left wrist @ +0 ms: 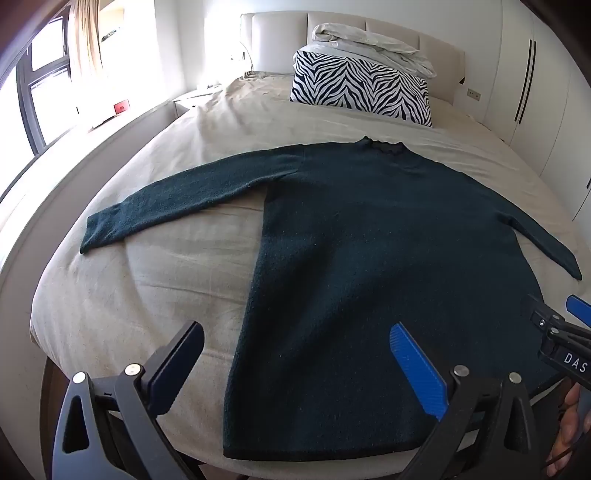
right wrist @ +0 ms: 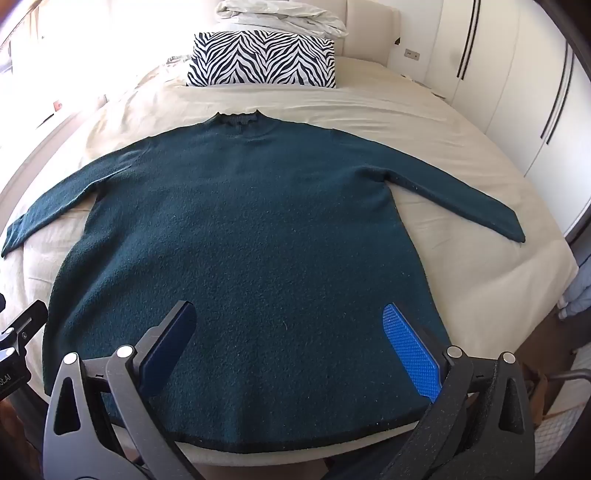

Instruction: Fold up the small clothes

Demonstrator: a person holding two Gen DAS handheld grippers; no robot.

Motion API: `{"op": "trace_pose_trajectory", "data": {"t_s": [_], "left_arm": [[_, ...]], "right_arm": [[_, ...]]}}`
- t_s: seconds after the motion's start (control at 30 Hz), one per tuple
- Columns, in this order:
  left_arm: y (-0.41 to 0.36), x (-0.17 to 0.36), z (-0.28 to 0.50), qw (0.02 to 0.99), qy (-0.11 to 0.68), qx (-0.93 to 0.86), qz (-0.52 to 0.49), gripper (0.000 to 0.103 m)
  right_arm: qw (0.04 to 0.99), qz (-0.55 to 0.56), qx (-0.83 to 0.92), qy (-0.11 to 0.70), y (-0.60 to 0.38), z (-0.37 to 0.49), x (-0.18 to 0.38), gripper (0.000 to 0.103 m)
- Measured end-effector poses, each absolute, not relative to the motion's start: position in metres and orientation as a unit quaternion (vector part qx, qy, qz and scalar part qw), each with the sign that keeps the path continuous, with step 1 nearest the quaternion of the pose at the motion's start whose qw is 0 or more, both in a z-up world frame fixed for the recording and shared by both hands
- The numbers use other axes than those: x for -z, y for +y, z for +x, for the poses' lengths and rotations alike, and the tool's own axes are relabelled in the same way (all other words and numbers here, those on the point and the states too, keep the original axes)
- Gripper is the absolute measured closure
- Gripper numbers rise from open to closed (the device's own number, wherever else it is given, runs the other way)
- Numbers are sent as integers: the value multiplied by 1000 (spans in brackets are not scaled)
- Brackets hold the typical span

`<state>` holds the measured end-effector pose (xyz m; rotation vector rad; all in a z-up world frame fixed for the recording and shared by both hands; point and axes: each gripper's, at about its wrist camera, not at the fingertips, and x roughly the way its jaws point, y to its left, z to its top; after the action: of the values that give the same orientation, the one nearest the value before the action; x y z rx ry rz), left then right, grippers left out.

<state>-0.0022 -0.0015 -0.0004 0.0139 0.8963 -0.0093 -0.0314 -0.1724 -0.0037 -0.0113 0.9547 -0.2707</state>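
Note:
A dark teal long-sleeved sweater [left wrist: 369,258] lies flat on the bed, collar toward the headboard, both sleeves spread out to the sides; it also shows in the right wrist view [right wrist: 251,236]. My left gripper [left wrist: 295,332] is open and empty, hovering over the sweater's lower left edge near the hem. My right gripper [right wrist: 290,314] is open and empty, hovering above the sweater's lower middle near the hem. The right gripper's tip also shows at the right edge of the left wrist view [left wrist: 554,325].
The beige bed cover [left wrist: 166,266] lies under the sweater. A zebra-striped pillow [right wrist: 262,59] and a crumpled white duvet [right wrist: 280,16] lie by the headboard. White wardrobes [right wrist: 517,92] stand on the right, a window [left wrist: 40,92] on the left.

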Motion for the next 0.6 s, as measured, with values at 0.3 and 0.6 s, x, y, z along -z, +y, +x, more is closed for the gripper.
{"op": "trace_pose_trajectory", "data": {"t_s": [0.3, 0.6], "left_arm": [[3, 4, -1, 899, 438, 4, -2, 0], [5, 5, -3, 898, 439, 4, -4, 0]], "right_arm": [[879, -9, 131, 457, -170, -34, 2, 0], [878, -10, 130, 461, -172, -33, 5, 0]]}}
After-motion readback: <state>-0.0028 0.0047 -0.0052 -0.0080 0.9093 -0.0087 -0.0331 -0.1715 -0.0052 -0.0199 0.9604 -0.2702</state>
